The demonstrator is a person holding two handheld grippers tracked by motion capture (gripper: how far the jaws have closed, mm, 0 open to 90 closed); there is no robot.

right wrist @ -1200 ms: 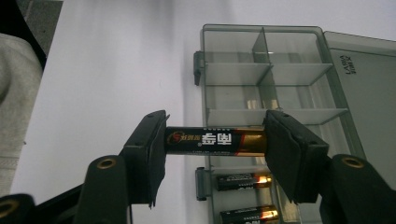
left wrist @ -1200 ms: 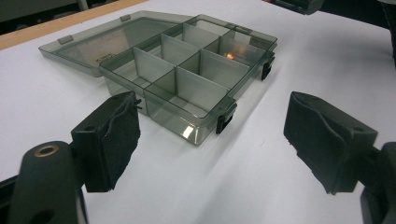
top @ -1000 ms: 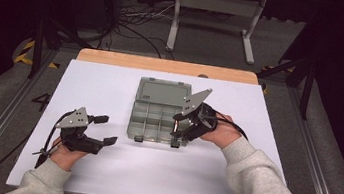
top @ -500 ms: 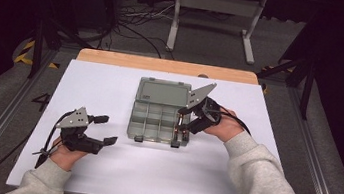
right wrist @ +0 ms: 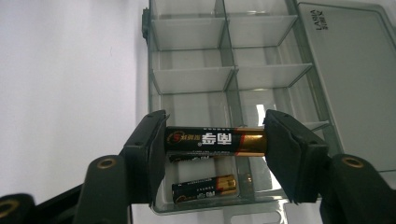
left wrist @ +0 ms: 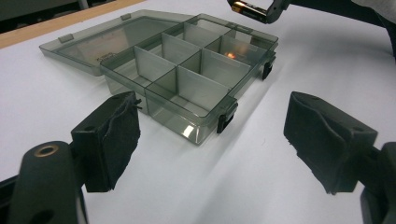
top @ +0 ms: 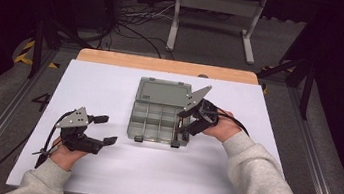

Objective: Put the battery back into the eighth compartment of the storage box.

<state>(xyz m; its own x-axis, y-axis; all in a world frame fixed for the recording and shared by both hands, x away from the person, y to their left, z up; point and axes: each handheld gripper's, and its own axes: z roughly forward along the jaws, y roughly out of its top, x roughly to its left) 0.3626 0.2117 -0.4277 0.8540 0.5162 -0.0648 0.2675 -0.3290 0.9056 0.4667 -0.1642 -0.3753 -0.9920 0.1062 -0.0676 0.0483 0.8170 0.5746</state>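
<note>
A grey, see-through organizer box (top: 155,138) lies open mid-table, its lid (top: 163,92) flat on the far side. My right gripper (top: 179,131) hangs over the box's near right corner. It is shut end to end on a black and gold battery (right wrist: 205,138), which is also visible at the top of the left gripper view (left wrist: 247,8). Another battery (right wrist: 205,187) lies in the compartment right below it. My left gripper (top: 106,129) rests on the white table to the left of the box. It is open and holds nothing, with its pads (left wrist: 114,137) facing the box (left wrist: 187,79).
The white sheet (top: 110,89) covers the table, and a wooden edge (top: 164,65) shows at the far side. The box's other compartments (right wrist: 187,32) look bare. Black latches (left wrist: 226,116) stick out of the box's near wall. Cables and a stand frame lie on the floor beyond.
My right gripper has shifted a little and sunk slightly over the box's near right corner, still holding the battery. The left gripper has not moved.
</note>
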